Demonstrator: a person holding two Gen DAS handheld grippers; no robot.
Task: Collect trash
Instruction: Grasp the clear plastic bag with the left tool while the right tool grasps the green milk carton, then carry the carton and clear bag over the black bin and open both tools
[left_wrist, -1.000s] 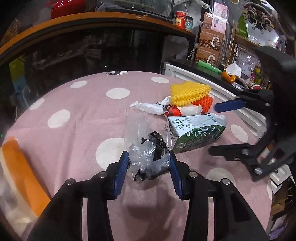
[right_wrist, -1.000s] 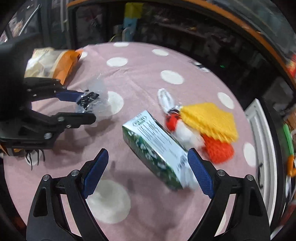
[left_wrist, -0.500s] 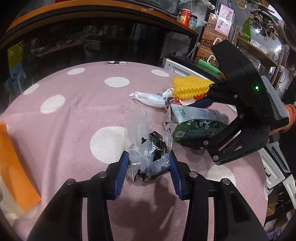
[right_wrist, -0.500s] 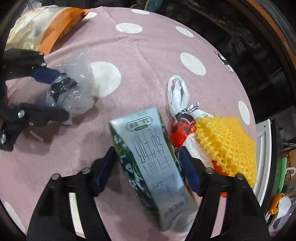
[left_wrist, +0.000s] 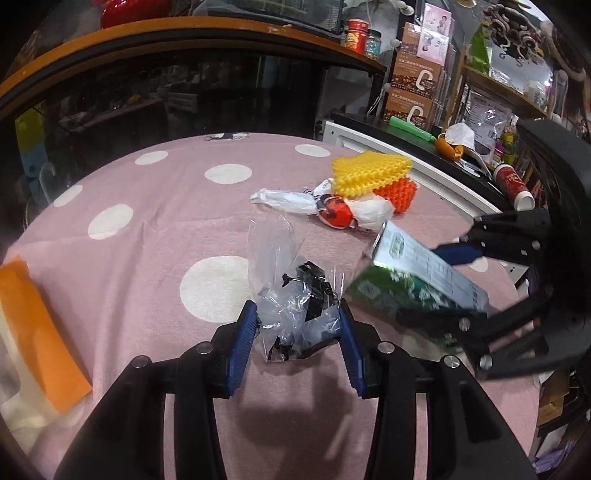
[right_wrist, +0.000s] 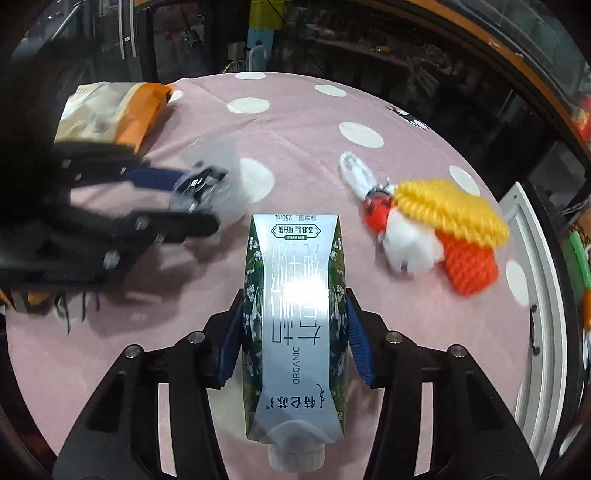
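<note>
**Two pieces of trash gripped above the dotted bench**

The right hand-held gripper (right_wrist: 293, 338) is seen closing its jaws on a green and silver milk carton (right_wrist: 293, 314), the blue pads pressed flat on its two long sides, so that the carton is gripped across its narrow width with the capped end towards the camera. The left hand-held gripper (left_wrist: 298, 343) is clenched on a crumpled clear plastic bag (left_wrist: 291, 299) holding dark scraps, pinched at its bulk, presumably to keep the loose film from slipping. On the pink dotted bench (left_wrist: 147, 229) a white wrapper (left_wrist: 291, 201) and yellow foam netting (left_wrist: 369, 171) are left, presumably for later collection.
</note>
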